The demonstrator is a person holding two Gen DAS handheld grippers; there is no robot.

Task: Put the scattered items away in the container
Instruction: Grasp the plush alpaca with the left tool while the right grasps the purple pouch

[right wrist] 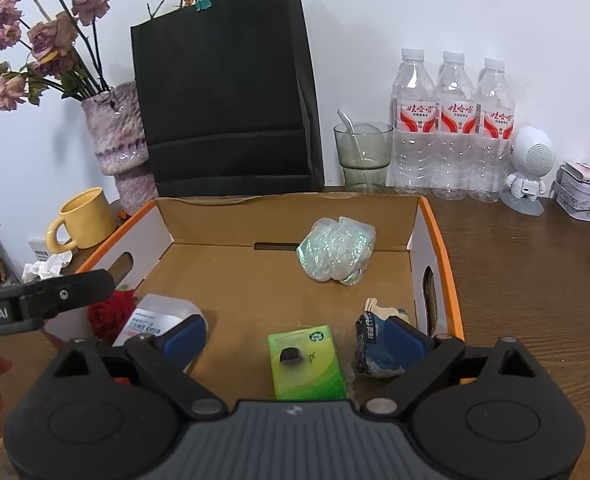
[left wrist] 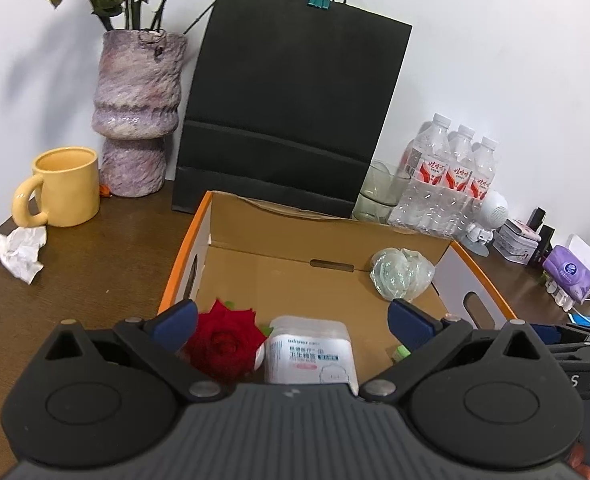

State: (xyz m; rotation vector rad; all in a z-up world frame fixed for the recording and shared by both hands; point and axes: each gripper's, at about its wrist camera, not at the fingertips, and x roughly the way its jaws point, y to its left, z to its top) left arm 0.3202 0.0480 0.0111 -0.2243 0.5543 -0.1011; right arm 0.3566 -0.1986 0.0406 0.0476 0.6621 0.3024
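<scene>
Cardboard box with orange rims sits on the brown table, and both of my hand-held grippers hang over its near edge, jaws spread wide and holding nothing. From my left hand-held gripper I see a red rose and a white cotton-swab tub lying side by side on the box floor, with a crumpled clear bag at the far right corner. My right hand-held gripper shows what the left view mostly misses: a green tissue pack and a blue crumpled packet in the near right corner. Only the left view shows the purple tissue pack out on the table.
</scene>
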